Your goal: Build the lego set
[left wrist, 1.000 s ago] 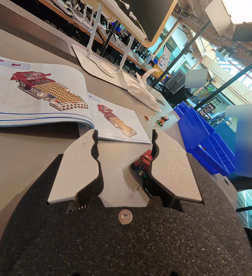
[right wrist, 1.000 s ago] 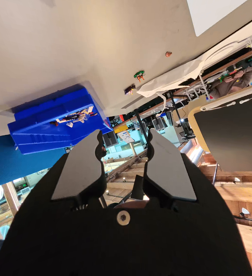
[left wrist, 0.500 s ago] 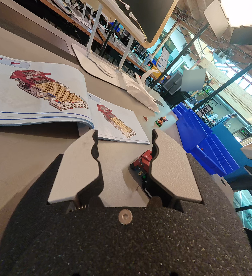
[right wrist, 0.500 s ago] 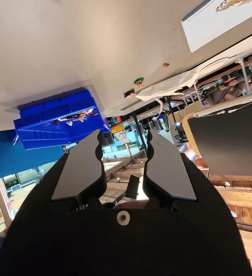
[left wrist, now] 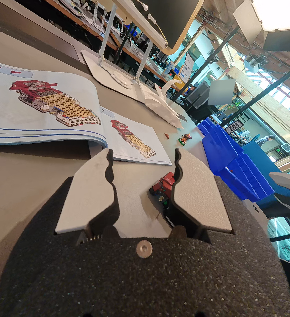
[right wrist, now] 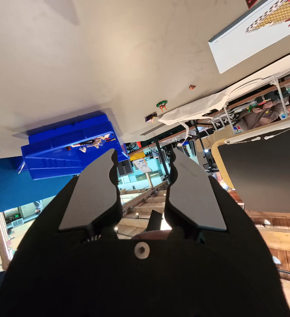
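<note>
Sitting at the table (left wrist: 29, 180) edge, a blue bin (right wrist: 68, 154) is holding loose toy-brick pieces (right wrist: 91, 144). Left gripper (left wrist: 143, 152) is resting wide open over the table, a red brick model (left wrist: 163, 187) lying against its right finger's inner side, the left finger clear of it. Right gripper (right wrist: 143, 154) is hanging wide open, gripping nothing. An open instruction booklet (left wrist: 58, 109), a minifigure (left wrist: 184, 138), a brown piece (left wrist: 166, 135) and a white paper bag (left wrist: 159, 106) are lying beyond.

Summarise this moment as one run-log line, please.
left gripper: open, red brick model beside right finger | right gripper: open, nothing held, near blue bin | booklet open
</note>
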{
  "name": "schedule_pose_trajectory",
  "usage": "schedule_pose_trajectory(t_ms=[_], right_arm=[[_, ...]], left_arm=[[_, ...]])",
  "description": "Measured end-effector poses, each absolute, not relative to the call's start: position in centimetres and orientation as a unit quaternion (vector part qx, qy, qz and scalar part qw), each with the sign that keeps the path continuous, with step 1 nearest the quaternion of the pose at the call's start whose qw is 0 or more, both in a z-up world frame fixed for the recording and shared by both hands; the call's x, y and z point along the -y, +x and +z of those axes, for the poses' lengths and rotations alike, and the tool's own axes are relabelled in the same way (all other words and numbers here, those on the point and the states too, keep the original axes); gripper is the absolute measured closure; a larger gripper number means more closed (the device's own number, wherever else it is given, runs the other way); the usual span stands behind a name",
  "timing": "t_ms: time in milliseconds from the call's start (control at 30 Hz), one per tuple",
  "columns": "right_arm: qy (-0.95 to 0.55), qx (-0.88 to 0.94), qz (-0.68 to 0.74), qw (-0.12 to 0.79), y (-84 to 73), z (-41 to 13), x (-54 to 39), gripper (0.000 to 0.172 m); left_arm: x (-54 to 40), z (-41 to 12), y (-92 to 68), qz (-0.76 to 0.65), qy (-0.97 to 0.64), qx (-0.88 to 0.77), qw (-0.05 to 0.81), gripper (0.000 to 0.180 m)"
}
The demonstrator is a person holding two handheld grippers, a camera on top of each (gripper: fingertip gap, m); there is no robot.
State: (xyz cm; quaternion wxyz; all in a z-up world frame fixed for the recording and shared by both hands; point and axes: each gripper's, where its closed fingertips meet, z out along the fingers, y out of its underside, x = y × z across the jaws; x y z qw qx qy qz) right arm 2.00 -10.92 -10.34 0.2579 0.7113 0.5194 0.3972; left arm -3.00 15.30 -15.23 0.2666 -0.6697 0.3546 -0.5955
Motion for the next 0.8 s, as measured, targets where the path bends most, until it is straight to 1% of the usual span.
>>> schedule_pose_trajectory(t_ms=[133, 333, 400, 500, 567, 633, 800], right_arm=[[0.707, -0.526, 0.393, 0.262, 1.9, -10.8, 10.8, 0.114], [0.722, -0.524, 0.385, 0.236, 1.5, -11.1, 9.9, 0.114], [0.738, -0.517, 0.375, 0.219, 1.8, -11.9, 10.0, 0.114], [0.801, -0.473, 0.325, 0.172, 2.8, -14.2, 10.2, 0.114], [0.849, -0.427, 0.288, 0.116, 3.5, -16.0, 9.9, 0.114], [0.897, -0.36, 0.253, 0.04, 4.2, -17.8, 9.0, 0.114], [0.952, -0.157, 0.158, -0.209, 5.3, -20.1, 5.4, 0.12]], left_arm=[[-15.3, -15.3, -2.9, -0.597, -0.67, -0.355, 0.262, 0.111], [-15.0, -15.2, -3.0, -0.597, -0.666, -0.361, 0.263, 0.111], [-15.0, -15.1, -3.0, -0.601, -0.665, -0.36, 0.259, 0.111], [-14.5, -15.1, -3.1, -0.607, -0.662, -0.363, 0.247, 0.111], [-14.2, -15.1, -3.2, -0.607, -0.661, -0.368, 0.244, 0.111], [-13.9, -15.1, -3.2, -0.605, -0.659, -0.374, 0.246, 0.111], [-13.2, -15.2, -3.1, -0.593, -0.653, -0.395, 0.255, 0.111]])
